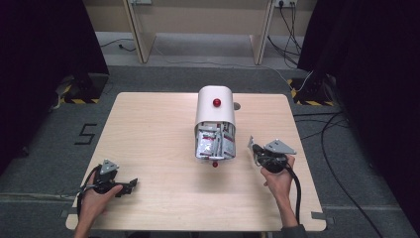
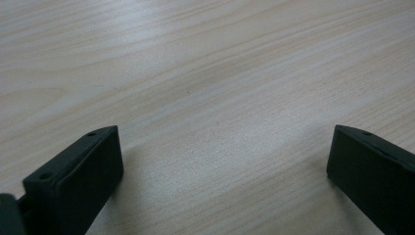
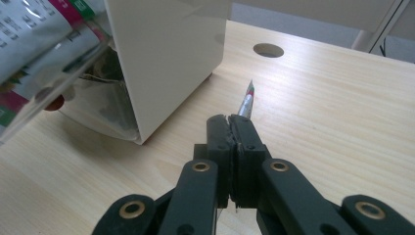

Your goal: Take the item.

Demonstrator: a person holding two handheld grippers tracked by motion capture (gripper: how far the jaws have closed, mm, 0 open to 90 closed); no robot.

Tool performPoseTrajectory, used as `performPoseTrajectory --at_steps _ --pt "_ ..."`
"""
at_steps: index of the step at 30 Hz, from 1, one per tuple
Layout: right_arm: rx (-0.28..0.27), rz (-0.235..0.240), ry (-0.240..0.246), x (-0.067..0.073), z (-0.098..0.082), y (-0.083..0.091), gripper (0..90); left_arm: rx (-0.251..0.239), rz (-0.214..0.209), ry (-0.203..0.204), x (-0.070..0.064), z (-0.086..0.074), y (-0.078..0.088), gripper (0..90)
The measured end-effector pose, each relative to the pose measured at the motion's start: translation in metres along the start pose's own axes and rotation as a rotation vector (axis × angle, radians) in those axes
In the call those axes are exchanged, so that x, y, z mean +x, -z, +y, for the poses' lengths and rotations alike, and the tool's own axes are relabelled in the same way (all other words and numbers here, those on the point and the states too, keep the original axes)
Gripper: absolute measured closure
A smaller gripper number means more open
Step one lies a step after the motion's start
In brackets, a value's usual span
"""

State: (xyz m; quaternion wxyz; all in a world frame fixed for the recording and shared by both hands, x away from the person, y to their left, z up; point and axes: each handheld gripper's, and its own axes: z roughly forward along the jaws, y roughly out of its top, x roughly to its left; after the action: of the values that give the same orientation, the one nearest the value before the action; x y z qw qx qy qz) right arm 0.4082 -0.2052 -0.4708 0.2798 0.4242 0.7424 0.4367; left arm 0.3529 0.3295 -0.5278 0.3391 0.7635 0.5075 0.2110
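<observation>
Right gripper view: right tongs (image 3: 230, 122) clamp sachet (image 3: 246, 104) edge-on, pointing forward; left tongs (image 2: 222, 161) wide, empty.

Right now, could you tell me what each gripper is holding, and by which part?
The right gripper pinches a thin packet by its lower edge. The left gripper is open over bare table, holding nothing.

Even overhead light; soft shadows on the table (image 1: 163, 129); near jaws blurred.

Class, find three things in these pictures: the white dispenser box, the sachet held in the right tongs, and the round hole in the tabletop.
white dispenser box (image 1: 215, 108): high view, on its rounded top.
sachet (image 3: 246, 104): right gripper view, on its edge beyond the shut jaws.
round hole (image 3: 268, 50): right gripper view, its middle.
</observation>
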Motion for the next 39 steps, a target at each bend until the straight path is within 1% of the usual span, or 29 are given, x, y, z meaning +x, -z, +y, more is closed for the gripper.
performPoseTrajectory --at_steps 2,8,15,17,22,25,34,39 --pt "0.007 0.002 -0.003 -0.001 -0.002 -0.002 88.4 0.000 0.000 0.000 0.000 0.000 0.000 0.0" --pt "0.024 0.004 -0.034 -0.006 -0.010 -0.008 88.3 0.000 0.000 0.000 0.000 0.000 0.000 0.0" --pt "0.027 -0.007 -0.054 -0.012 -0.013 -0.009 87.9 0.000 0.000 0.000 0.000 0.000 0.000 0.0" --pt "0.027 -0.015 -0.058 -0.013 -0.013 -0.009 87.7 0.000 0.000 0.000 0.000 0.000 0.000 0.0" --pt "0.033 -0.037 -0.047 -0.016 -0.013 -0.009 87.1 0.000 0.000 0.000 0.000 0.000 0.000 0.0" --pt "0.036 -0.045 -0.049 -0.018 -0.014 -0.010 86.7 0.000 0.000 0.000 0.000 0.000 0.000 0.0" --pt "0.036 -0.072 -0.069 -0.027 -0.016 -0.013 85.5 0.000 0.000 0.000 0.000 0.000 0.000 0.0" --pt "0.048 -0.087 -0.082 -0.032 -0.019 -0.016 84.1 0.000 0.000 0.000 0.000 0.000 0.000 0.0"
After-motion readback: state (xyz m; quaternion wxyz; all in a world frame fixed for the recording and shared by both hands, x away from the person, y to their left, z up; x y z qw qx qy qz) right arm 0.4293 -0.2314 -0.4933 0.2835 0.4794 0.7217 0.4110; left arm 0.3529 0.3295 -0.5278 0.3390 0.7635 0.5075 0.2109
